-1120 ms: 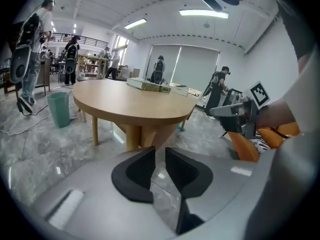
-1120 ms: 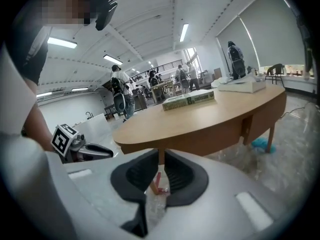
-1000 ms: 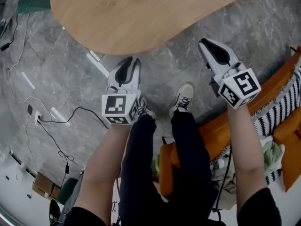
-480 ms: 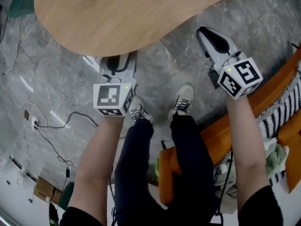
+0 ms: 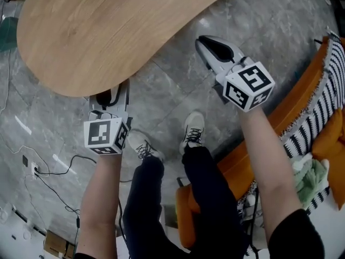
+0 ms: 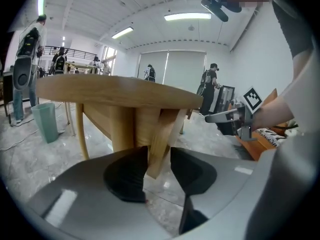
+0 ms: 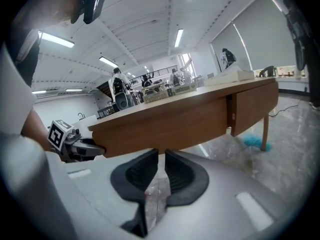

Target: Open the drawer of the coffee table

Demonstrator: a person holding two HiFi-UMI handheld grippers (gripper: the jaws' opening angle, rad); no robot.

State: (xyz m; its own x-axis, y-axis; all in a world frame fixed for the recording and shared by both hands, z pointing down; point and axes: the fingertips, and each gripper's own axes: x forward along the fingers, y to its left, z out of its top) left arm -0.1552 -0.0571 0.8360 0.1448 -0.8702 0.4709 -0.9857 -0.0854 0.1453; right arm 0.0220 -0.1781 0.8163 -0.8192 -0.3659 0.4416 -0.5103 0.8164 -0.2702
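Note:
The wooden coffee table (image 5: 97, 31) fills the head view's upper left. My left gripper (image 5: 111, 95) reaches under the table's near rim, so its tips are partly hidden there. In the left gripper view this gripper (image 6: 159, 156) has its jaws opening, and they hold nothing. A slanted wooden table leg (image 6: 165, 134) shows in the gap behind them. My right gripper (image 5: 204, 41) hangs over the floor beside the table's right edge. It (image 7: 161, 156) is shut on nothing and faces the table's side, where the drawer front (image 7: 255, 106) lies right of a seam.
An orange sofa (image 5: 302, 117) with a striped cushion stands at the right. The person's legs and shoes (image 5: 191, 131) are between the arms. Cables (image 5: 54, 161) run over the marble floor at the left. A teal bin (image 6: 45, 121) and other people stand beyond the table.
The left gripper has gone forward under the table's rim and its jaws have spread. The right gripper has shifted left toward the table, still shut.

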